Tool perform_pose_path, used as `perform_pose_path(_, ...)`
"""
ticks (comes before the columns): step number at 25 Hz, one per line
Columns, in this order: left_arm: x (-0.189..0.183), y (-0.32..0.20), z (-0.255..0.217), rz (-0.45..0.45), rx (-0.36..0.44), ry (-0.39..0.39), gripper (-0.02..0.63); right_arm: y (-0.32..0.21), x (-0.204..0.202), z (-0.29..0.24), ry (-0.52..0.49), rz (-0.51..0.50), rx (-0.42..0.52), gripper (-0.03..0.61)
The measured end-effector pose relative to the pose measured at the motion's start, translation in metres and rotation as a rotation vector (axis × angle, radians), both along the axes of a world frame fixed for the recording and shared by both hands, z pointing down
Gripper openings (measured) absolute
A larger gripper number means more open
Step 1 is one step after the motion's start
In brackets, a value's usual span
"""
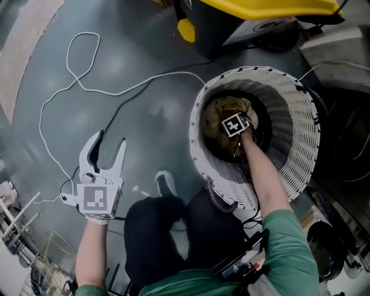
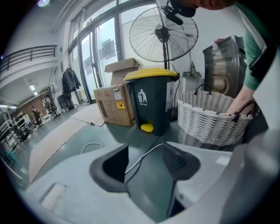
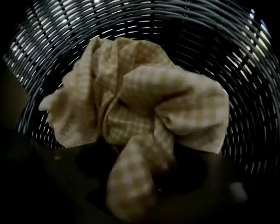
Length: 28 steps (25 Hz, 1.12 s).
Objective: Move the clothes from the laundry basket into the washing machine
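A white wicker laundry basket stands on the grey floor. A crumpled beige checked cloth lies at its bottom. My right gripper reaches straight down into the basket. Its dark jaws stand apart on either side of a fold of the cloth, and I see no pad pressing on it. My left gripper hangs over the bare floor to the left of the basket, open, with nothing between its fingers. A steel machine with a round door stands behind the basket.
A dark bin with a yellow lid stands just beyond the basket. A white cable loops across the floor on the left. Cardboard boxes and a standing fan are further back. The person's legs are near the basket's front.
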<state>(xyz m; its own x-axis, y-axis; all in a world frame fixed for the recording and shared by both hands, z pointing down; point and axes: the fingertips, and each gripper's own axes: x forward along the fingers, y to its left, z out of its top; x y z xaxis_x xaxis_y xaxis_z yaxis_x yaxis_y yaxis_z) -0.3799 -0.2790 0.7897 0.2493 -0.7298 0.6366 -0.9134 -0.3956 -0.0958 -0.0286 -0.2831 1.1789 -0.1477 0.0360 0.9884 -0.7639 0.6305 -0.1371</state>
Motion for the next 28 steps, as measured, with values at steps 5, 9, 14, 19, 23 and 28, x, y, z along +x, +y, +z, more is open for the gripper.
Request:
perform_pose_path(5,0.005,0.011,-0.017,0.006,-0.017,0.015,0.214,0.016,0.003,-0.025,-0.023,-0.028,-0.013,0.104)
perform_pose_path(9,0.008,0.015,-0.037,-0.02,-0.024,0.043,0.206,-0.003,-0.003,-0.08,-0.107,0.013,0.127,0.094)
perform_pose_path(14,0.027,0.028,-0.09,-0.032,-0.045,0.079,0.201,-0.017,0.0,-0.19,-0.165,0.014,0.317,0.091)
perform_pose_path(19,0.045,0.03,-0.18,-0.017,-0.032,0.092,0.199,-0.017,0.01,-0.319,-0.209,0.056,0.411,0.091)
perform_pose_path(23,0.063,0.034,-0.261,0.028,-0.01,0.067,0.199,-0.008,0.016,-0.427,-0.253,0.087,0.482,0.091)
perform_pose_path(28,0.09,0.029,-0.356,0.068,0.054,0.055,0.199,-0.005,0.026,-0.553,-0.285,0.109,0.563,0.091)
